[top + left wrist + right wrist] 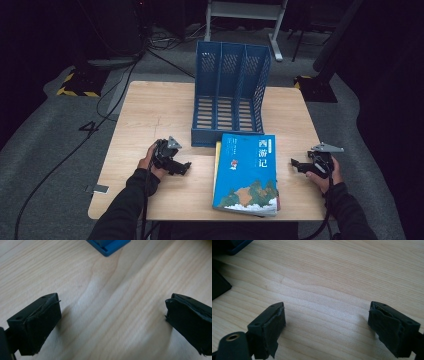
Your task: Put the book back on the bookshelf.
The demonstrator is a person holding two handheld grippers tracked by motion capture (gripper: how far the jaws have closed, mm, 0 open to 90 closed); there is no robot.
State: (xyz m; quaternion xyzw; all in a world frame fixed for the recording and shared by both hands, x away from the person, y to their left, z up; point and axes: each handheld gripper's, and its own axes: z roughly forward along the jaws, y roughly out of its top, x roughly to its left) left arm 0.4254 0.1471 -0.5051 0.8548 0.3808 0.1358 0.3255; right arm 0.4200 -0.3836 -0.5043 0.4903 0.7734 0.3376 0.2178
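A pale wood-grain bench (pixel 160 110) with rounded corners is carrying a blue plastic file rack (pixel 229 90), three slots wide, with slatted floor and perforated side walls. In front of the rack a thick book (pixel 246 172) with a glossy blue cover and a painted landscape is lying flat, a thinner yellow-edged one peeking out beneath it.

The left tongs (pixel 184 168) are resting on the bench just left of the book, pointing toward it; the right tongs (pixel 295 164) are sitting to the book's right, also aimed inward, so the book is lying between the two, touching neither. The rack is standing beyond both.

The left gripper view is showing its matte black, roughly padded jaws spread wide with bare wood between them and a blue rack corner (pixel 108 246) ahead. The right gripper view is likewise showing its jaws gaping wide over bare grain, holding nothing, with a dark book corner (pixel 219 285) at its left edge.
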